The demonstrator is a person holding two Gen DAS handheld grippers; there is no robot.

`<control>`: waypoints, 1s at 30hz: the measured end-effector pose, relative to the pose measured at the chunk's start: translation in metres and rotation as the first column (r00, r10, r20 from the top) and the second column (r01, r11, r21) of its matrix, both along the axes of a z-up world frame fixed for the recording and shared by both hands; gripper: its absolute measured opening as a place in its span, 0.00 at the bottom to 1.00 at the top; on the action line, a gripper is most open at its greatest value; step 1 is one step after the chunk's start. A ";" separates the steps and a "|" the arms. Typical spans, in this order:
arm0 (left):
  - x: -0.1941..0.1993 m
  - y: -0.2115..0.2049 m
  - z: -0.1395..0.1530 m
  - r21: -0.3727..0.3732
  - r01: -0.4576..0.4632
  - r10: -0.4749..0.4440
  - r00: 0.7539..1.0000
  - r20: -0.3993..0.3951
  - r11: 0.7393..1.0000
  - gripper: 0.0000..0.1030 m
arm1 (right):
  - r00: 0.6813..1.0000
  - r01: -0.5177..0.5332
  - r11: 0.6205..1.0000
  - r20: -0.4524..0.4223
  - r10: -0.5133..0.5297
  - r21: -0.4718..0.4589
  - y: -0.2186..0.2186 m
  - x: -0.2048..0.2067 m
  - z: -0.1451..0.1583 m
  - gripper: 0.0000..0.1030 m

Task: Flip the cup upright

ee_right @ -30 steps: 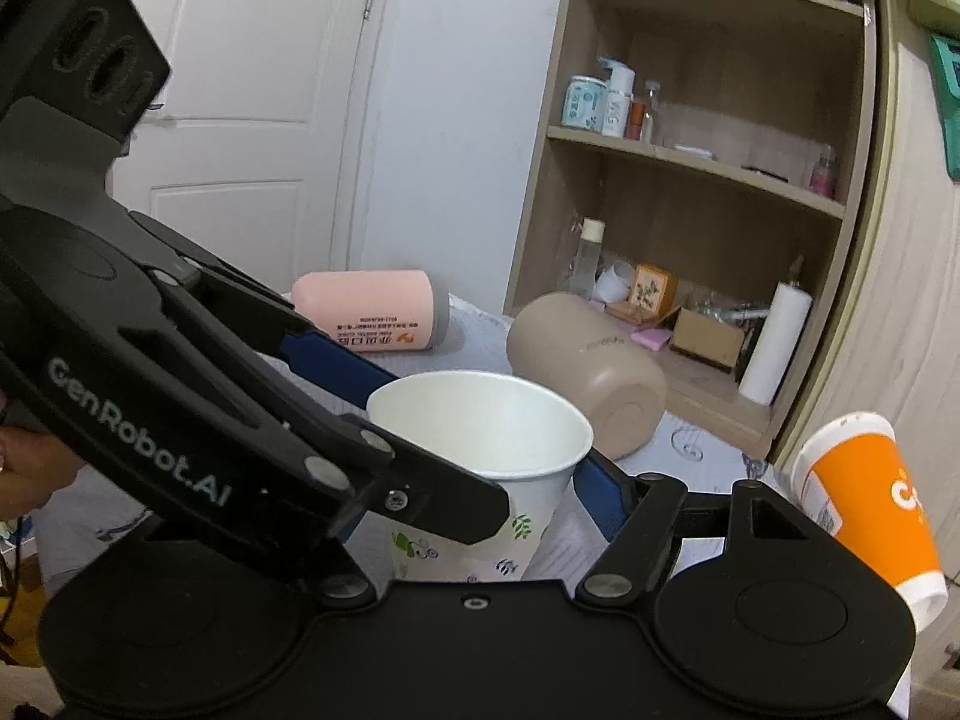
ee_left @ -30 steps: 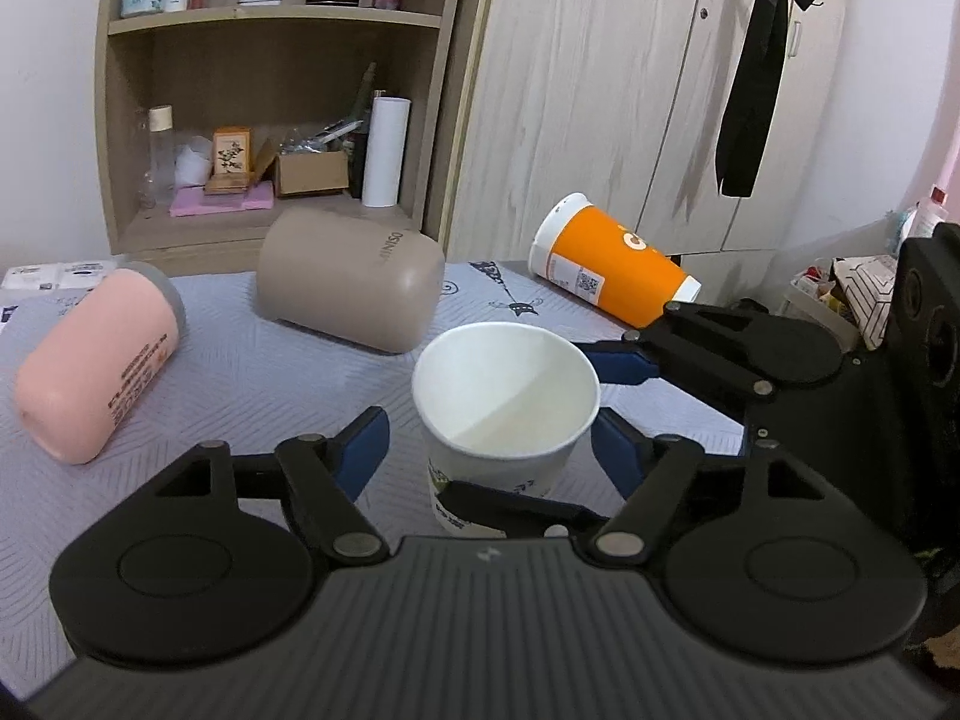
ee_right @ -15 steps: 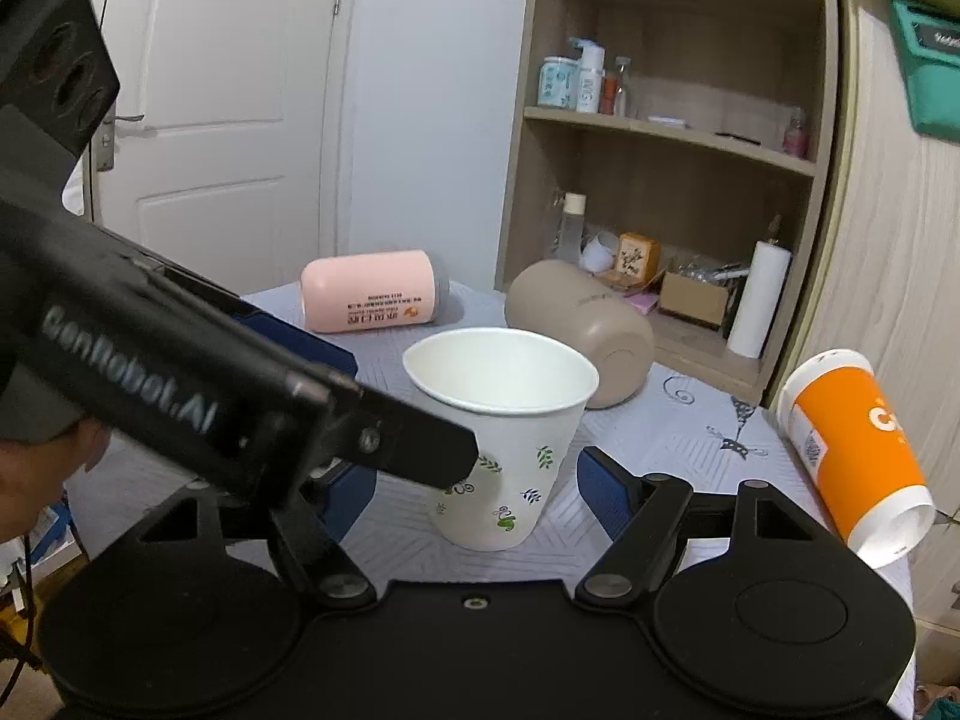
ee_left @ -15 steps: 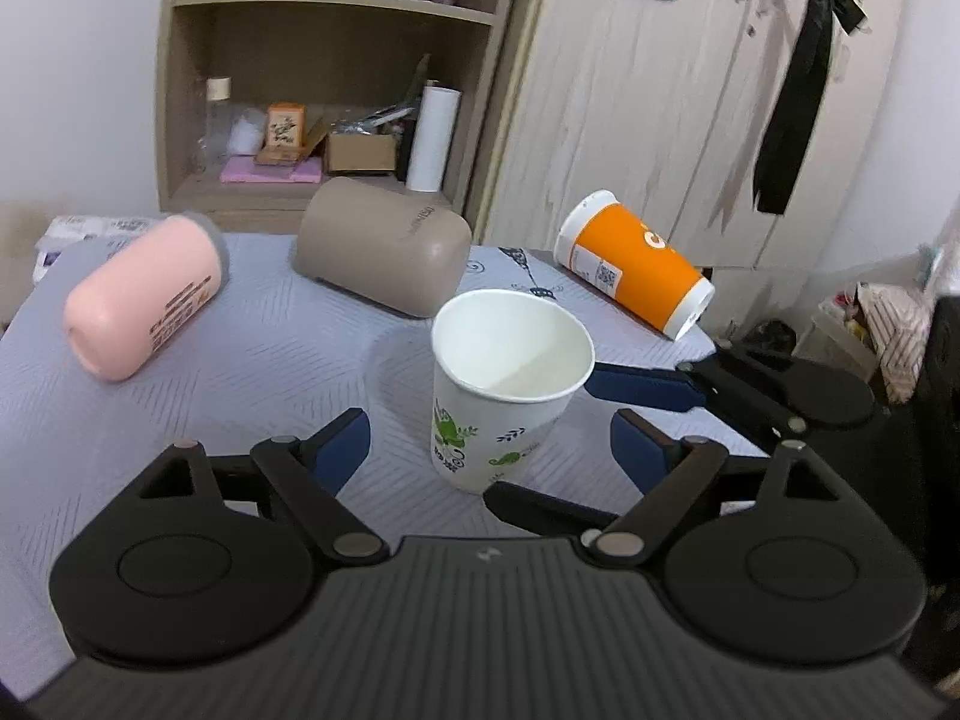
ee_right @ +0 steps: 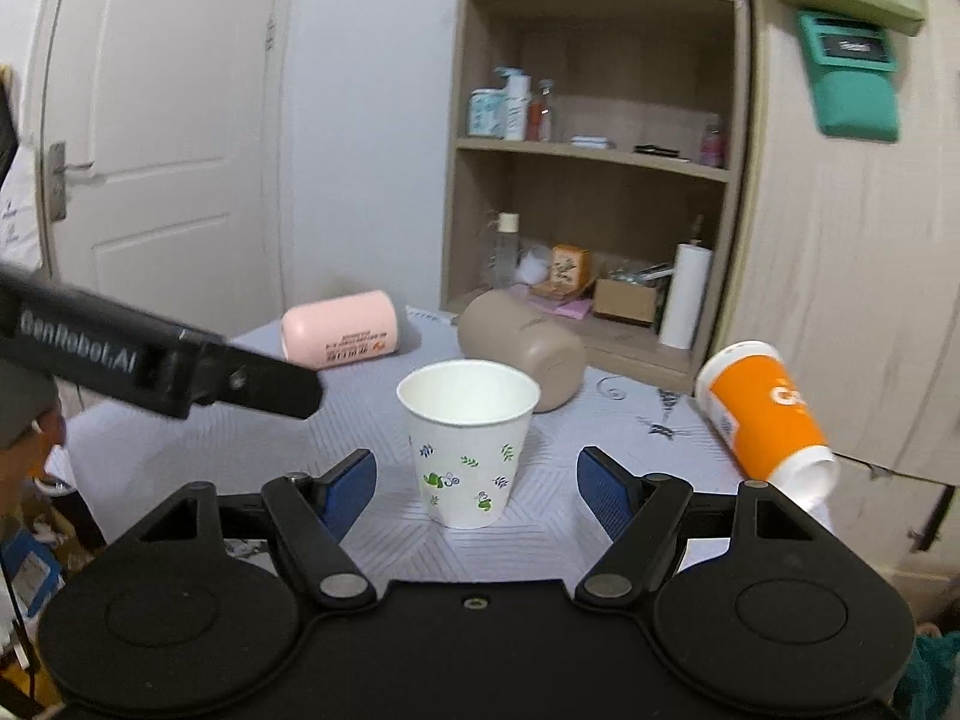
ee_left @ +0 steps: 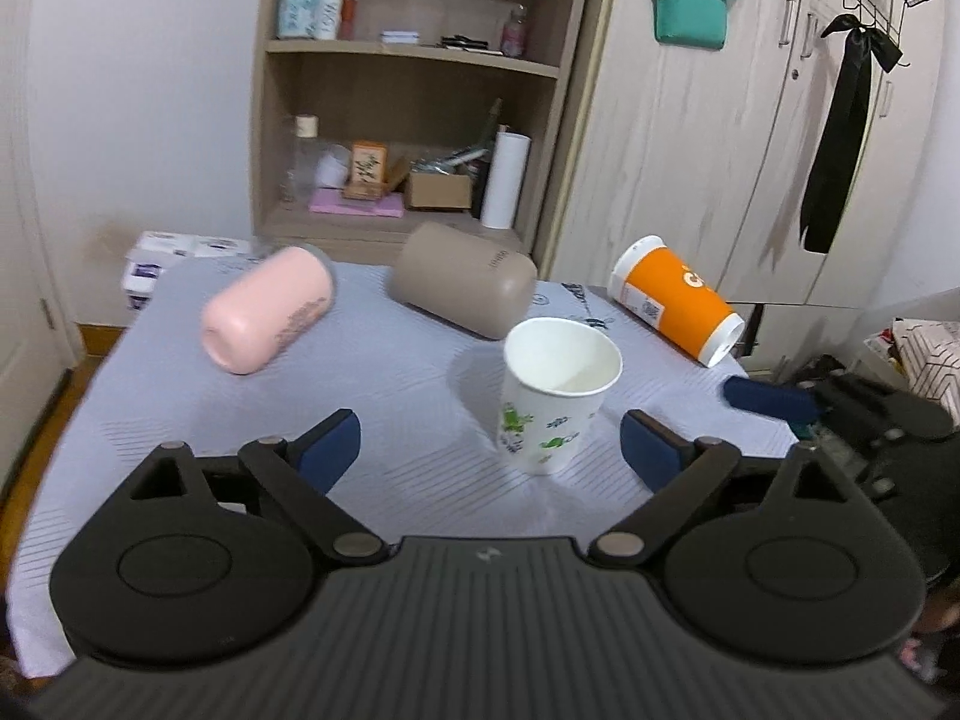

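Left gripper [ee_left: 489, 450] and right gripper [ee_right: 476, 489], matte black with ribbed blue pads [ee_right: 348, 495], both spread wide and holding nothing. Between and just beyond the fingertips, the paper cup [ee_right: 467, 441], white, tapered, printed with small green leaves, stands upright, mouth up, on the pale ribbed tablecloth [ee_left: 372, 420]. Farther back, lying on their sides: a smooth pink tumbler [ee_left: 267, 318], a rounded taupe tumbler [ee_left: 462, 288], an orange paper cup [ee_left: 675, 300].

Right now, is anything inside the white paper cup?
The white paper cup stands upright, mouth open. Its inner wall and the visible part of the bottom look bare and white. The near wall hides the rest of the bottom in both views.
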State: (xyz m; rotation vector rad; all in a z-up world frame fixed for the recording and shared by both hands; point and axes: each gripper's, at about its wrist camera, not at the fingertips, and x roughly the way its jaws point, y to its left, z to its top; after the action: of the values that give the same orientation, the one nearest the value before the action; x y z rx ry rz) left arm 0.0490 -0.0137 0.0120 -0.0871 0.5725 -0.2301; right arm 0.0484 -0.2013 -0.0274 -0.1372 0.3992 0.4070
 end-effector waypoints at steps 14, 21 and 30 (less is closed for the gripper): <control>-0.043 0.001 0.024 0.093 -0.056 0.057 0.998 -0.003 0.994 1.00 | 0.986 0.167 0.986 -0.027 -0.166 0.026 -0.006 -0.045 0.031 0.86; -0.048 0.000 0.027 0.125 -0.067 0.070 0.997 -0.024 0.990 1.00 | 0.977 0.213 0.977 -0.033 -0.213 0.000 -0.004 -0.055 0.039 0.95; -0.055 0.003 0.030 0.134 -0.087 0.091 0.996 -0.025 0.987 1.00 | 0.961 0.271 0.962 -0.055 -0.272 -0.023 0.001 -0.057 0.046 1.00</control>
State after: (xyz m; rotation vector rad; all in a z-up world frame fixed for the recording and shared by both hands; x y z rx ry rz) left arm -0.0057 -0.0112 0.0418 0.0134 0.6116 -0.1038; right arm -0.0081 -0.2003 0.0190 -0.0841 0.4715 0.1369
